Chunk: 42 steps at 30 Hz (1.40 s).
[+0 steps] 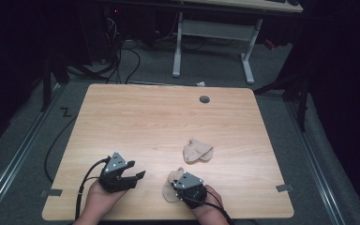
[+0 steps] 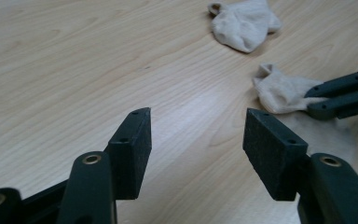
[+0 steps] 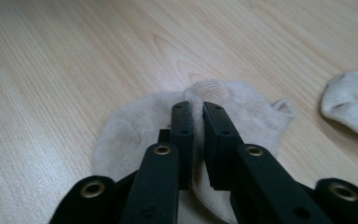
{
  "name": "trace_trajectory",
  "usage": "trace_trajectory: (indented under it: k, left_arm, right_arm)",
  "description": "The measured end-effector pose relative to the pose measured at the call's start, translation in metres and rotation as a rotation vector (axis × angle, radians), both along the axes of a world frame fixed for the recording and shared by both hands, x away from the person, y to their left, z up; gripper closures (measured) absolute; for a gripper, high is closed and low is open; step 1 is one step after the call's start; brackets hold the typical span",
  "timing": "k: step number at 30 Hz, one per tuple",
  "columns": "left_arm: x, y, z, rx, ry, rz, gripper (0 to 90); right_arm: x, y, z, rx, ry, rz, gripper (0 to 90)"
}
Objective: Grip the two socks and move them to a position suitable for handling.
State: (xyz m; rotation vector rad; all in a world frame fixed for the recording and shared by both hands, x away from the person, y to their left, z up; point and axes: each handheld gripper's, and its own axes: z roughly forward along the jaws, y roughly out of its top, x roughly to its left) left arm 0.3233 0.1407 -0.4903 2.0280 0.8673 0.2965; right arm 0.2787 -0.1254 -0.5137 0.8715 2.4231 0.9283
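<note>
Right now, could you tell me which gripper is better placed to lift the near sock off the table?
The right. The right gripper already has its jaws pinched on a fold of the near sock, while the left gripper sits open over bare table, apart from both socks.

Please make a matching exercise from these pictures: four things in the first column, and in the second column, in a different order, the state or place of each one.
Things:
1. left gripper
2. right gripper
3. near sock
4. far sock

States or places:
A. lies free on the table, touched by nothing
B. jaws wide apart, nothing between them
C. a fold of it is pinched between two black jaws
D. jaws nearly together, closed on cloth

Pairs: 1-B, 2-D, 3-C, 4-A
</note>
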Motion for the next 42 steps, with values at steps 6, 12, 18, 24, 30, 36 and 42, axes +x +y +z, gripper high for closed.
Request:
trace_trajectory:
  k: [6, 12, 18, 24, 30, 36, 42]
  left_arm:
    - [-0.008, -0.025, -0.003, 0.028, 0.008, -0.063, 46.8]
    - [-0.024, -0.065, -0.015, 0.054, 0.031, -0.181, 61.3]
    - [-0.030, -0.101, -0.030, 0.111, 0.048, -0.261, 77.7]
    - [-0.026, -0.098, -0.033, 0.147, 0.065, -0.274, 83.5]
    - [-0.023, -0.081, -0.032, 0.148, 0.098, -0.266, 83.8]
    - [-0.017, -0.068, -0.030, 0.176, 0.093, -0.243, 83.7]
    - [-0.017, -0.067, -0.029, 0.206, 0.072, -0.242, 82.5]
  right_arm:
    - [-0.002, -0.008, 0.011, 0.043, -0.045, -0.021, 84.3]
    - [0.001, -0.021, 0.018, 0.107, -0.050, -0.069, 84.2]
    - [0.002, -0.029, 0.018, 0.121, -0.054, -0.081, 84.2]
    - [0.000, -0.039, 0.023, 0.137, -0.076, -0.107, 84.2]
    - [0.002, -0.058, 0.022, 0.155, -0.069, -0.164, 84.2]
    - [-0.002, -0.073, 0.014, 0.123, -0.034, -0.193, 83.9]
    - [-0.005, -0.082, 0.010, 0.098, -0.025, -0.212, 74.9]
